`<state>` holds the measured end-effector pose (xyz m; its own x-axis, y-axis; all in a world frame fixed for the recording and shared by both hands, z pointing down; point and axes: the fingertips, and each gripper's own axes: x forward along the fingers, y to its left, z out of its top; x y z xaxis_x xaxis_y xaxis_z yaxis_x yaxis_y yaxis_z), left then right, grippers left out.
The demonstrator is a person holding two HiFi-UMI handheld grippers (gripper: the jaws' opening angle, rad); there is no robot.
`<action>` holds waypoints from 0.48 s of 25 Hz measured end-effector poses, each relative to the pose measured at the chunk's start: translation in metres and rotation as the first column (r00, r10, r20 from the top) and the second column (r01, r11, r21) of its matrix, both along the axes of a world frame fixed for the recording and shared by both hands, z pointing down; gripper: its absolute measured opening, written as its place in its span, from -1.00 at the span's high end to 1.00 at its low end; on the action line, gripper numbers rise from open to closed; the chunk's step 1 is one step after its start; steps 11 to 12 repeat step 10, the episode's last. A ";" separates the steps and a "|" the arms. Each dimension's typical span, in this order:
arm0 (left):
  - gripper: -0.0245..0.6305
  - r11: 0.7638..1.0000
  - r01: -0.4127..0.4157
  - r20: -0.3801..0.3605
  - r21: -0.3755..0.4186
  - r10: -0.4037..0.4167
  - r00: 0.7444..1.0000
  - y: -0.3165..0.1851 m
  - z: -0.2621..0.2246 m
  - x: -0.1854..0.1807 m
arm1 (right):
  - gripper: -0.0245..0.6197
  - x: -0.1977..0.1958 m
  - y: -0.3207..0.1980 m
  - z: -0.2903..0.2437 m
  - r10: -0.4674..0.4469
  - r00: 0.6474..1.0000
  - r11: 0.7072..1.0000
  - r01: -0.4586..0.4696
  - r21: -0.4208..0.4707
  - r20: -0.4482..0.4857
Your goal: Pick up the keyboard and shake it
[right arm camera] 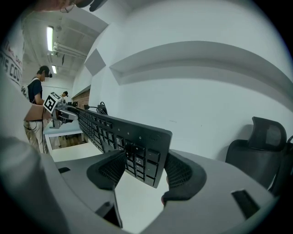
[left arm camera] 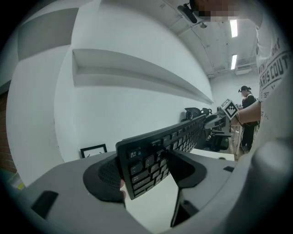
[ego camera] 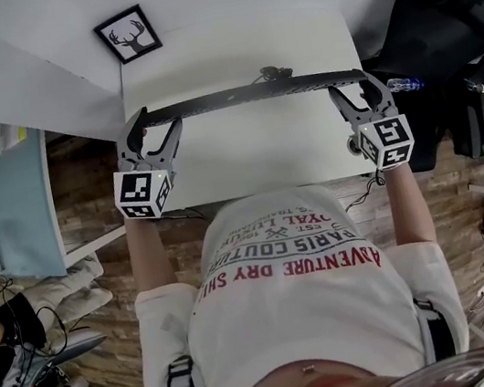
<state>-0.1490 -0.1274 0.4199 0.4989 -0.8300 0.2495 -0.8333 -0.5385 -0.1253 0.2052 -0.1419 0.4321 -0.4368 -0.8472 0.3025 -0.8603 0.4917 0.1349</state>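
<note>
A black keyboard (ego camera: 252, 94) hangs tipped on its long edge above the white table (ego camera: 255, 162), carried by its two ends. My left gripper (ego camera: 153, 128) is shut on its left end, the pads pinching the Esc corner (left arm camera: 137, 157) in the left gripper view (left arm camera: 146, 170). My right gripper (ego camera: 359, 91) is shut on the right end; the right gripper view (right arm camera: 142, 167) shows the number-pad end (right arm camera: 146, 146) between its pads. The keyboard's cable (ego camera: 273, 72) loops off its far edge.
A framed deer picture (ego camera: 128, 34) leans at the table's back left. A black office chair (ego camera: 436, 33) and a water bottle (ego camera: 408, 83) are to the right. A pale blue desk (ego camera: 2, 202) stands at the left. Another person (left arm camera: 247, 98) stands far behind.
</note>
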 end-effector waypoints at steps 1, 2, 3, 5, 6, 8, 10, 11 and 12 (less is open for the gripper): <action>0.01 1.000 0.000 0.002 0.002 0.000 1.000 0.004 -0.002 0.003 | 0.06 0.003 0.004 -0.001 0.002 1.000 1.000 -0.002 0.000 0.001; 0.01 1.000 -0.001 0.004 0.000 0.001 1.000 0.005 -0.002 0.003 | 0.06 0.004 0.005 0.000 0.005 1.000 1.000 -0.005 -0.004 0.002; 0.01 1.000 -0.002 0.005 -0.004 0.002 1.000 0.001 0.001 0.001 | 0.06 0.002 0.002 0.003 0.006 1.000 1.000 -0.006 -0.010 0.001; 0.01 1.000 -0.005 0.004 -0.017 0.006 1.000 -0.010 0.008 -0.006 | 0.06 -0.006 -0.008 0.010 0.008 1.000 1.000 -0.008 -0.029 0.000; 0.01 1.000 -0.007 0.003 -0.023 0.007 1.000 -0.015 0.011 -0.009 | 0.06 -0.009 -0.012 0.013 0.009 1.000 0.999 -0.009 -0.036 -0.001; 0.01 0.999 -0.009 0.001 -0.031 0.009 1.000 -0.020 0.016 -0.011 | 0.06 -0.011 -0.017 0.018 0.011 1.000 0.999 -0.011 -0.042 -0.004; 0.01 0.999 -0.011 0.000 -0.035 0.011 1.000 -0.022 0.020 -0.012 | 0.06 -0.011 -0.018 0.021 0.012 1.000 0.999 -0.012 -0.043 -0.007; 0.01 0.999 -0.011 0.000 -0.035 0.011 1.000 -0.022 0.020 -0.012 | 0.06 -0.011 -0.018 0.021 0.012 1.000 0.999 -0.012 -0.043 -0.007; 0.01 0.999 -0.011 0.000 -0.035 0.011 1.000 -0.022 0.020 -0.012 | 0.06 -0.011 -0.018 0.021 0.012 1.000 0.999 -0.012 -0.043 -0.007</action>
